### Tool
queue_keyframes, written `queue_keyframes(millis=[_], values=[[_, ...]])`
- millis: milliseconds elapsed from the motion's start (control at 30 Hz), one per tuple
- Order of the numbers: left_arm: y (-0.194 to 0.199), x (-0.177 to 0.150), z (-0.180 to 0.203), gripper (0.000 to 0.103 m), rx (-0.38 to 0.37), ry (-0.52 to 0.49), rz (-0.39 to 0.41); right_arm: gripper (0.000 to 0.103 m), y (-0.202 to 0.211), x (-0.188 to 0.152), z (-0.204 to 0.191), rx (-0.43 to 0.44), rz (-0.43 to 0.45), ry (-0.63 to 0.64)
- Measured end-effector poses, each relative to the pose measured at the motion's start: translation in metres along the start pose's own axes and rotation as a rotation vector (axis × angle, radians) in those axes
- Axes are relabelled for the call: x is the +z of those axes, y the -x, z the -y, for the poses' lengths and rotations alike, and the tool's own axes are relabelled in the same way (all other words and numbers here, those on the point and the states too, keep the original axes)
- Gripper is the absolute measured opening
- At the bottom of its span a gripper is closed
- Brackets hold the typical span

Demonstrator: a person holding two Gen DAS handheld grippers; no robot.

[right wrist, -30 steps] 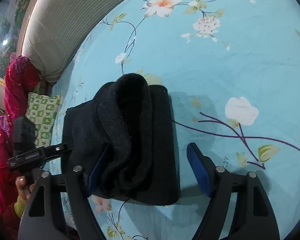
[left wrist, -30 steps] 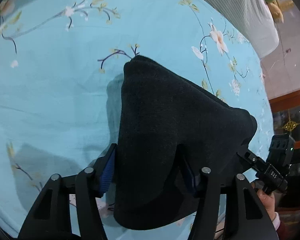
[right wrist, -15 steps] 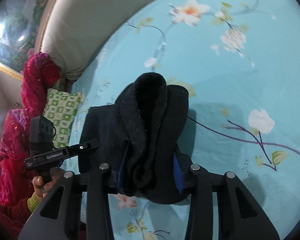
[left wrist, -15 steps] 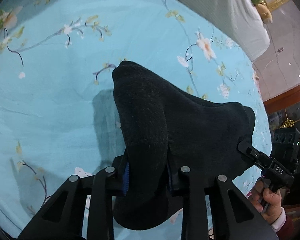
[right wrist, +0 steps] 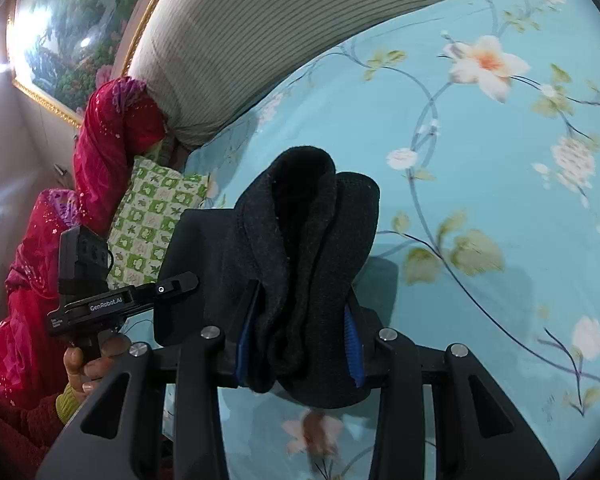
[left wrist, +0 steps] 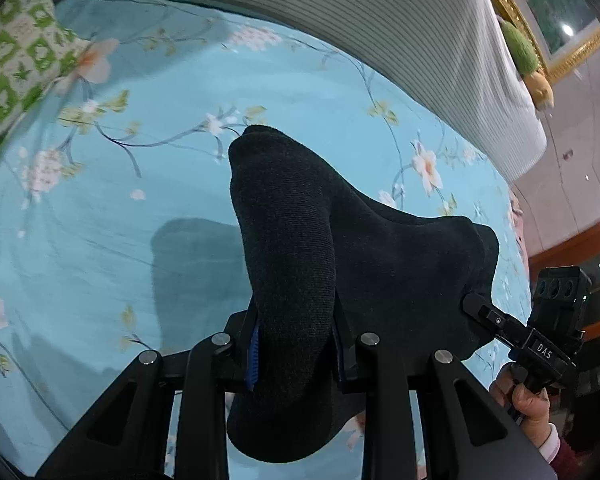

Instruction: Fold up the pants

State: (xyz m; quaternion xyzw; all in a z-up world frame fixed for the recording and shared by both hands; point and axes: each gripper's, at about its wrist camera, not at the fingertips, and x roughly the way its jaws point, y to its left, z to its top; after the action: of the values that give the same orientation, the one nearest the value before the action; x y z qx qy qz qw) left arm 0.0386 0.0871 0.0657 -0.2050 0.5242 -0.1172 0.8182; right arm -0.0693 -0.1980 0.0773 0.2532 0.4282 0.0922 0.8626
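Note:
The black pants [left wrist: 300, 248] are folded into a thick bundle and hang lifted above the blue flowered bedsheet [left wrist: 100, 208]. My left gripper [left wrist: 296, 344] is shut on one end of the bundle. My right gripper [right wrist: 300, 336] is shut on the other end of the pants [right wrist: 300, 240]. The bundle sags between the two grippers. In the left wrist view the right gripper [left wrist: 540, 344] shows at the far right edge of the pants. In the right wrist view the left gripper [right wrist: 100, 300] shows at the left, held by a hand.
A striped grey-white bolster [left wrist: 380, 28] lies along the head of the bed. A green-and-white patterned pillow [right wrist: 152, 216] and a red garment [right wrist: 100, 152] sit at the bed's side. A framed picture [right wrist: 72, 20] hangs on the wall.
Both grippers closed on the pants and lifted the bundle up off the sheet; the views have tilted up toward the bolster.

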Motion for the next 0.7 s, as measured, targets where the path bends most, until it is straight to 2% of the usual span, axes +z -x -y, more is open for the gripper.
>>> queue_keyframes(millis=[200, 700], values=[[0.016, 0.008, -0.018, 0.027, 0.026, 0.037, 0.035, 0.039, -0.020, 0.018, -0.015, 0.013, -0.029, 0.051], [0.010, 0.019, -0.052, 0.027, 0.075, 0.128, 0.049, 0.039, -0.065, 0.040, -0.031, 0.009, -0.108, 0.107]])
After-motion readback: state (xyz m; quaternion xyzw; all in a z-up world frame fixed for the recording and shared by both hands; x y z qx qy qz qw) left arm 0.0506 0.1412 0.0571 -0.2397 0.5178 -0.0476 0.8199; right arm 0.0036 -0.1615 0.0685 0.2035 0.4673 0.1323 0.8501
